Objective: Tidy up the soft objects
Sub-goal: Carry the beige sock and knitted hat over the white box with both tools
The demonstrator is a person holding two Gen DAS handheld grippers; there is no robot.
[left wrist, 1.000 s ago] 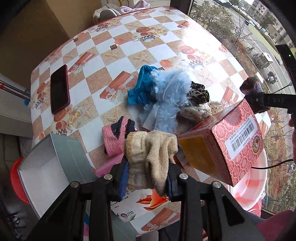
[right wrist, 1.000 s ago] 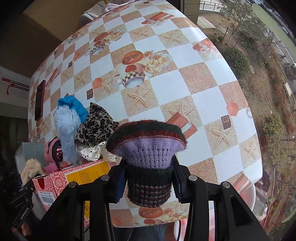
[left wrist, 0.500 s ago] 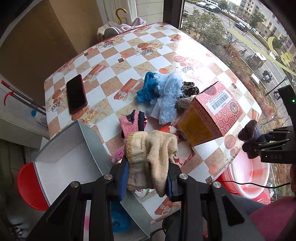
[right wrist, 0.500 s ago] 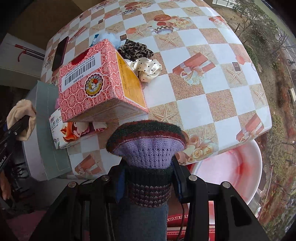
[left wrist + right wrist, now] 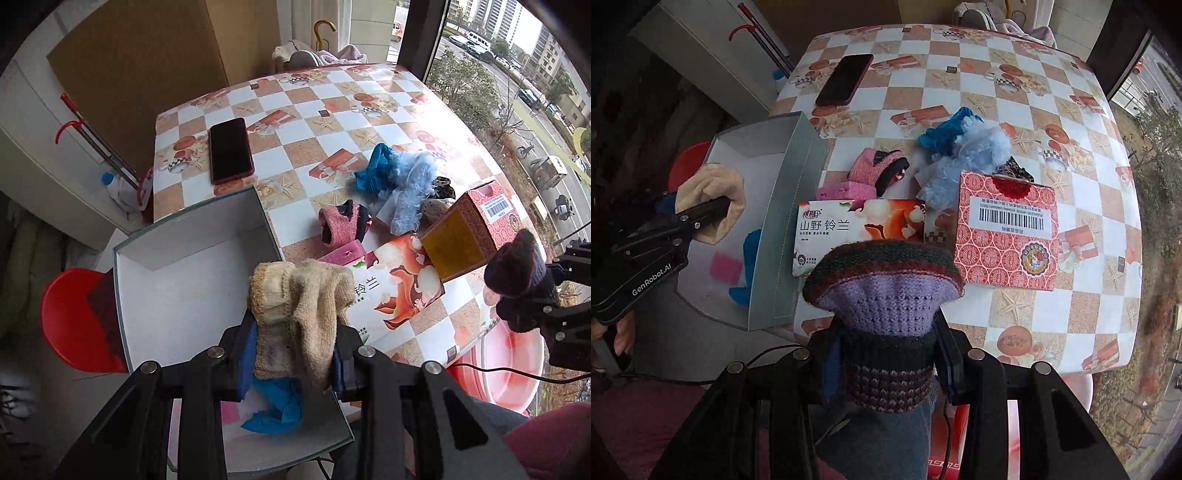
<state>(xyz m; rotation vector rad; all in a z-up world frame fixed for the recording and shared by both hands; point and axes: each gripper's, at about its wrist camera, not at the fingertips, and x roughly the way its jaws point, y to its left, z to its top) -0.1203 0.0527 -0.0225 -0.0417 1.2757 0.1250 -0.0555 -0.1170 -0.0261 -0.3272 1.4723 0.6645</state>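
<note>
My left gripper [image 5: 295, 354] is shut on a beige knit sock [image 5: 299, 306] and holds it above the open grey box [image 5: 192, 218], which has a blue item [image 5: 275, 410] and a pink item inside. My right gripper [image 5: 886, 354] is shut on a purple striped knit sock [image 5: 886, 291], held near the table's front edge. A pile of soft things lies on the table: a pink sock [image 5: 875, 171], a blue cloth [image 5: 942, 129], a fluffy light-blue piece [image 5: 975, 151] and a leopard-print piece [image 5: 1015, 171].
A red patterned carton [image 5: 1006, 236] and a tissue pack [image 5: 857, 232] lie at the table's front. A dark phone [image 5: 846, 79] lies far left on the checkered table [image 5: 1071, 147]. A red stool [image 5: 70, 321] and a pink basin [image 5: 513, 369] stand below the table.
Both grippers have pulled back and up from the table, socks still held. The left one now hangs over the grey box; the right one has swung left to face the table squarely.
</note>
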